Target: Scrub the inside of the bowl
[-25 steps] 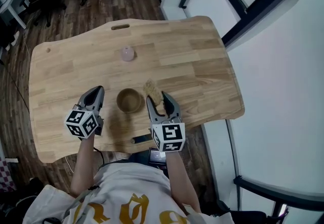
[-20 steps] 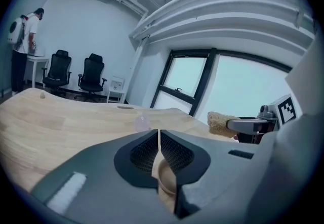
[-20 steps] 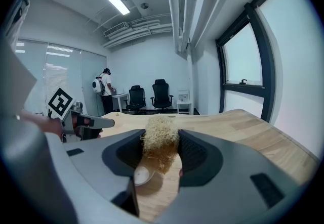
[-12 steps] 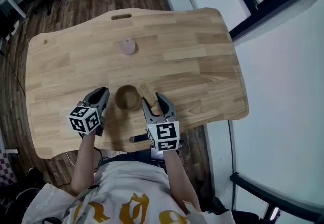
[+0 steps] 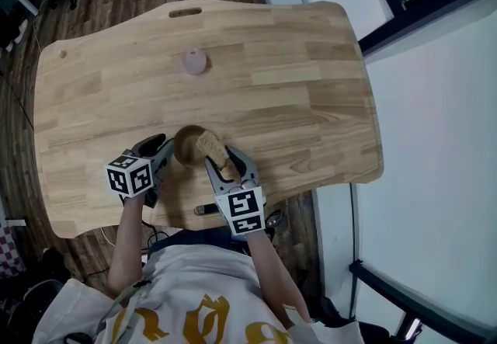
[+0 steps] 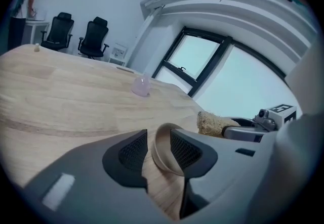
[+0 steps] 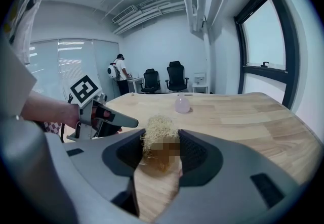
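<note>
The small, round, brown wooden bowl is sitting near the table's front edge. Its rim is standing between the left gripper's jaws, which have just been opening. The right gripper is clamping a tan scrubber over it.

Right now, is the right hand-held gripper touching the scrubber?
Touching. Right gripper view: both pads of the right hand-held gripper pinch the scrubber.

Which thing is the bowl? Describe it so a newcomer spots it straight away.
On the wooden table, look at the near edge, in front of the person. The bowl is the small round brown one there, under the straw-coloured scrubber clamped in the right gripper. Its neighbour, a pale pink lump, sits farther back.
</note>
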{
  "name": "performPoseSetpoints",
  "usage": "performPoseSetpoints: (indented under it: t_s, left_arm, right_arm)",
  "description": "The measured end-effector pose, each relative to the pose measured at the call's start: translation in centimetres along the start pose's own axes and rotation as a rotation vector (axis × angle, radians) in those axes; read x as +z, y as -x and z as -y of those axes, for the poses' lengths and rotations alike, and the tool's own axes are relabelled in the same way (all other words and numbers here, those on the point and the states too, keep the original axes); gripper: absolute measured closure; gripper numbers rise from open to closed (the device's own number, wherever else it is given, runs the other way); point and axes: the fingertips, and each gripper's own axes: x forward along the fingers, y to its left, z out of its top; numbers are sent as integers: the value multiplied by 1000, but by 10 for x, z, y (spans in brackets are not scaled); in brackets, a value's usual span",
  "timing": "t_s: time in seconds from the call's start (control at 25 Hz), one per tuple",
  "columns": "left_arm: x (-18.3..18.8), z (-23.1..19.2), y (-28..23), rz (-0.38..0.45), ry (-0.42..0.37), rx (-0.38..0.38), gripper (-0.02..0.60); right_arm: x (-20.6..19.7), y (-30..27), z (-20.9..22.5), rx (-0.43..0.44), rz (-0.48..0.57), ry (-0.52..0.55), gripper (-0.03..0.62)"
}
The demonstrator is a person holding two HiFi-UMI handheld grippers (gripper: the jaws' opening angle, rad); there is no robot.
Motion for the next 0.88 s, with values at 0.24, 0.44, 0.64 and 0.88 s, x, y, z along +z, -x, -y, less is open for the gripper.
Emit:
performPoseSetpoints:
  t_s: [0.24,0.44,0.64,0.88]
  left_arm:
    - [-22,0,-15,-131,2,-13,451]
    - [-31,-6,-21,-187,26,16,451]
    - [-38,-6,-25,-236,26,18,451]
    - [-37,-7,-26,-242,77,34,547]
  right_arm:
    - [-14,3,5,2,-25,-4,407]
    - [-16,3,9,7,-30,11,407]
    - [-14,4,12,12,-23,10,407]
    - [-14,6,13,17,-23,22,407]
